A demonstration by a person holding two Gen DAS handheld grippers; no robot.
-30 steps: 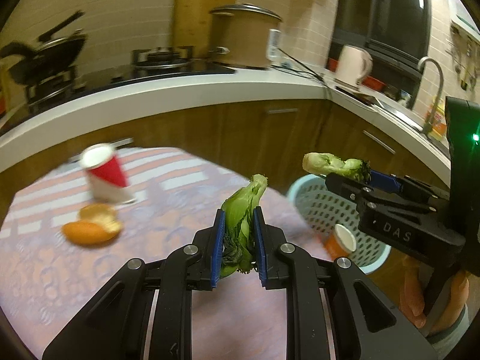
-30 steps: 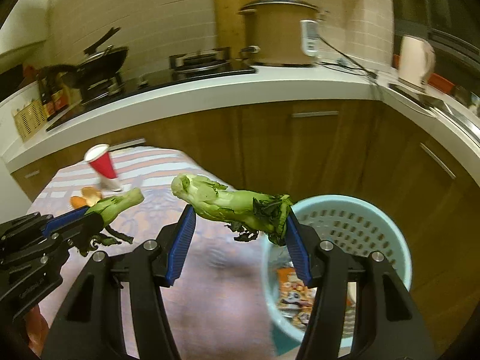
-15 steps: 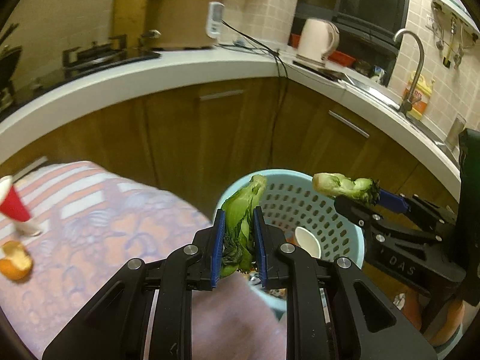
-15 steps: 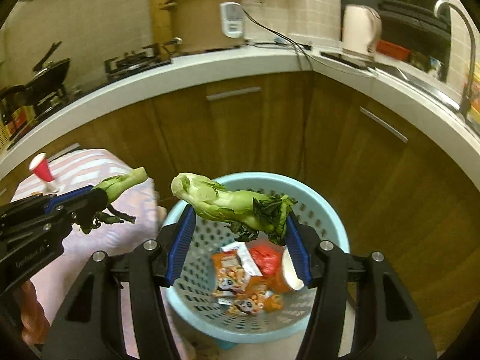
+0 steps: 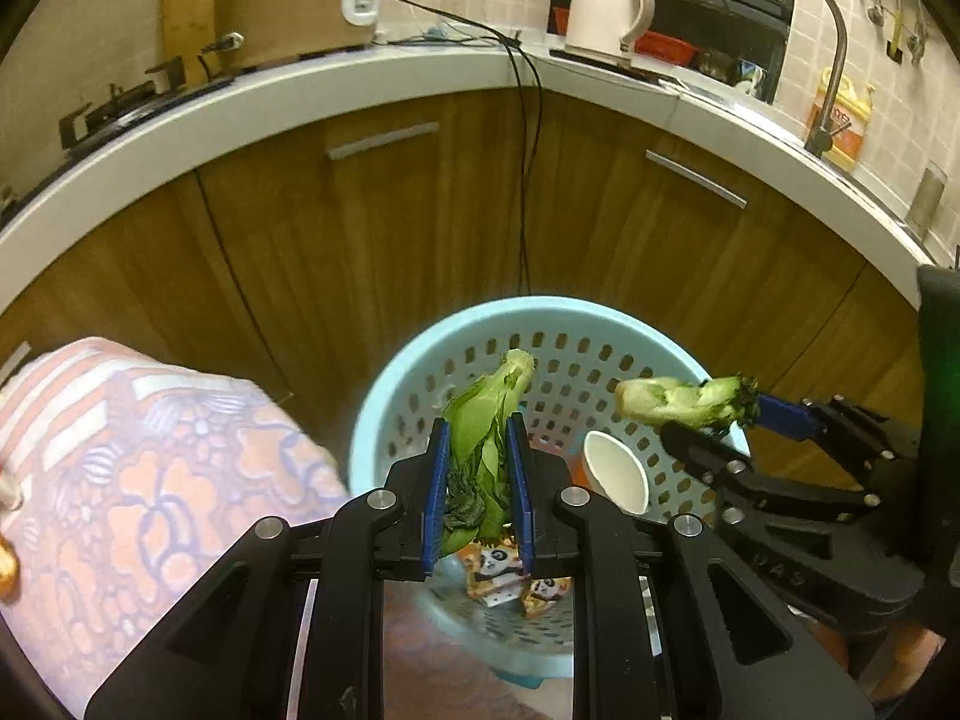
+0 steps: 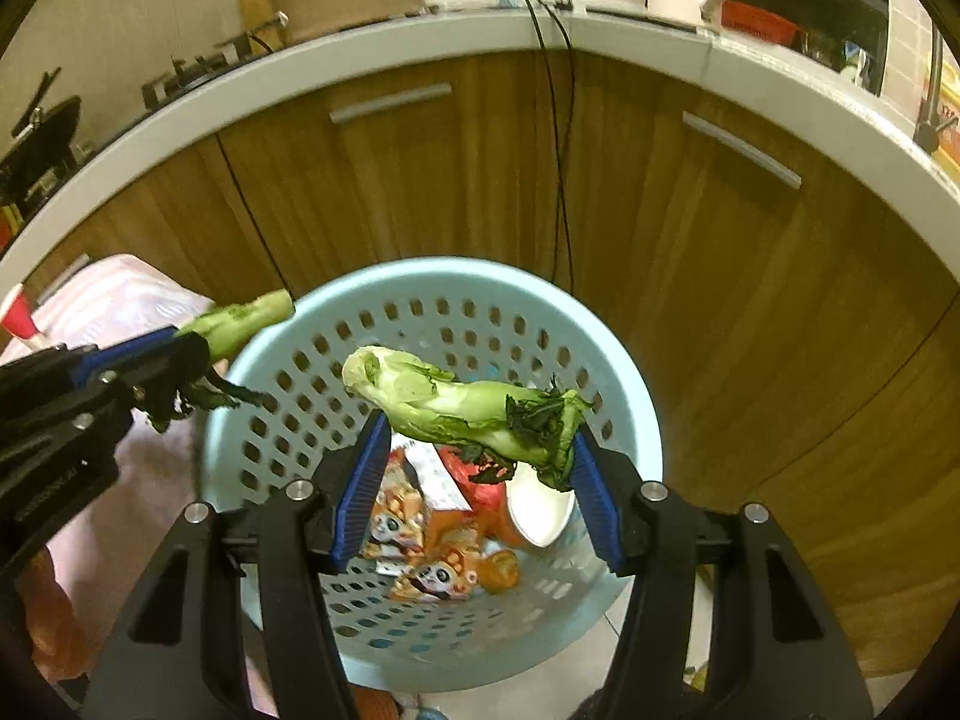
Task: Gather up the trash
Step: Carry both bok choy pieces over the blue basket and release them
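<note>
My left gripper (image 5: 478, 468) is shut on a leafy green vegetable scrap (image 5: 486, 420) that stands upright between its blue pads. My right gripper (image 6: 480, 468) is shut on a longer pale green vegetable stalk (image 6: 462, 408) held crosswise. Both hang over a light blue perforated basket (image 6: 288, 360) on the floor, also seen in the left wrist view as the basket (image 5: 564, 318). Inside it lie snack wrappers (image 6: 420, 552) and a paper cup (image 5: 618, 474). The right gripper with its stalk (image 5: 684, 402) shows in the left wrist view, and the left gripper's scrap (image 6: 240, 324) in the right wrist view.
A table with a pink patterned cloth (image 5: 132, 456) stands left of the basket, with a red paper cup (image 6: 18, 315) on it. Wooden cabinets (image 5: 384, 228) under a white counter (image 5: 300, 96) rise behind. A kettle (image 5: 606, 15), a faucet (image 5: 828, 60) and a black cord (image 5: 528, 180) are near.
Both grippers swung right from over the table and sank until they came above the basket. Each kept its vegetable piece. The cup and peel on the table slid out of the left view.
</note>
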